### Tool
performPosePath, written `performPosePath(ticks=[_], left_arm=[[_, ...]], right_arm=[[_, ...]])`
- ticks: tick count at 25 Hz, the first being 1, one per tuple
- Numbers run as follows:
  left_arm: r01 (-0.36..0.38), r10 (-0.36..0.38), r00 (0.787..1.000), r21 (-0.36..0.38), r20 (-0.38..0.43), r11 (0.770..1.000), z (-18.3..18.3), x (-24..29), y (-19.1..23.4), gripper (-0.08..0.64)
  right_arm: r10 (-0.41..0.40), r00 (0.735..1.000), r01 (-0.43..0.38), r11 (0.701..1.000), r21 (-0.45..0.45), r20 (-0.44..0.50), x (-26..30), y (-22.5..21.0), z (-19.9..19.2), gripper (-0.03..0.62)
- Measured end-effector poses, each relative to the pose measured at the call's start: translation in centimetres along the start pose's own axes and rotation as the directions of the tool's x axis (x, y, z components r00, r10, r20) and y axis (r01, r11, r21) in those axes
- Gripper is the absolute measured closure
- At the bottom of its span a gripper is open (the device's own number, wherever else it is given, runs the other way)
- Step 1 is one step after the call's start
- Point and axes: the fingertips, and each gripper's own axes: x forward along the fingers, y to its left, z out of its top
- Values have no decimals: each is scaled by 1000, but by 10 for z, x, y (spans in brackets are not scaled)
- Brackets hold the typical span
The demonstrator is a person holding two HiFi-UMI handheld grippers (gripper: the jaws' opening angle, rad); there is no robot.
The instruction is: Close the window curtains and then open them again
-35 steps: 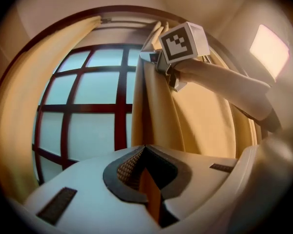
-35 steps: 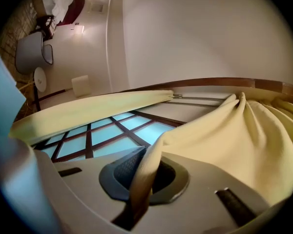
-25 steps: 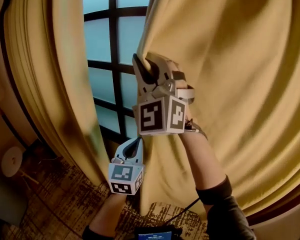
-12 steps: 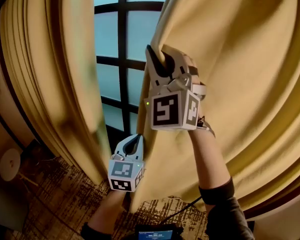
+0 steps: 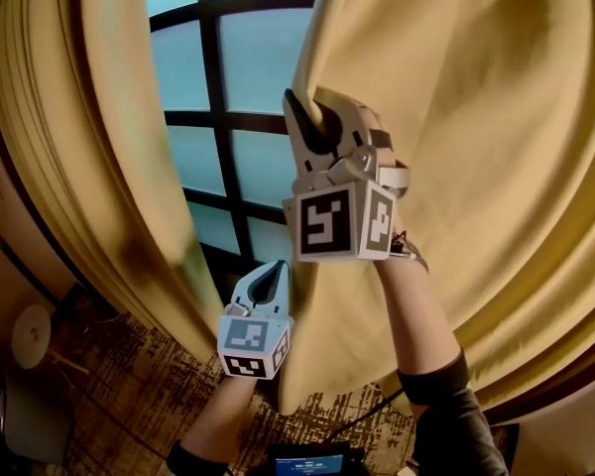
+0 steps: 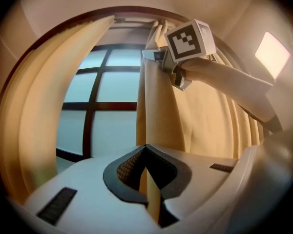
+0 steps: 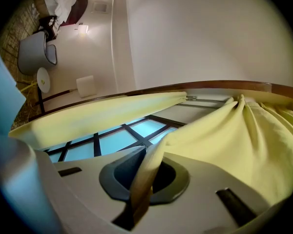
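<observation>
Two mustard-yellow curtains frame a dark-barred window (image 5: 248, 67). The left curtain (image 5: 99, 167) hangs bunched at the left. My right gripper (image 5: 312, 117) is raised and shut on the inner edge of the right curtain (image 5: 476, 117). Lower down, my left gripper (image 5: 273, 278) is shut on that same edge. In the left gripper view the curtain's hem (image 6: 161, 111) runs down between the closed jaws of my left gripper (image 6: 146, 150), with the right gripper (image 6: 154, 55) above. In the right gripper view a fold of the curtain (image 7: 224, 135) is pinched in my right gripper (image 7: 149, 155).
A patterned carpet (image 5: 129, 385) lies below the window. At the lower left stand a round white object (image 5: 30, 335) and a grey bin (image 5: 20, 415). A dark cable runs along the floor by my right arm. A curved rail (image 7: 224, 84) tops the curtains.
Both grippers have kept their hold on the right curtain's edge and shifted slightly right. The strip of window between the curtains looks a little wider.
</observation>
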Motion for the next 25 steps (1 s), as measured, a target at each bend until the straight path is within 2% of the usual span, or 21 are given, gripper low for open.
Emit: performPosePath(ticks=[5,10,16,25], left_arm=[[-29,29,999,5,-20,1000,-8,0,-6,557],[-43,43,999,15,-11,999,-4,-3,-8,556],[-38,38,999,13,10,999,3,-16,0,556],[-40,40,999,17,34,999,11,-53,61,556]], right_arm=[[-31,999,31,999,25,10,-10,-8,-6,561],[-20,999,19,999,38,30,-10,-3,-10,561],[-32,999,31,999,39,11,-14,-7,7,560],[-67,998,67,998,18,-7,20,14,44,561]])
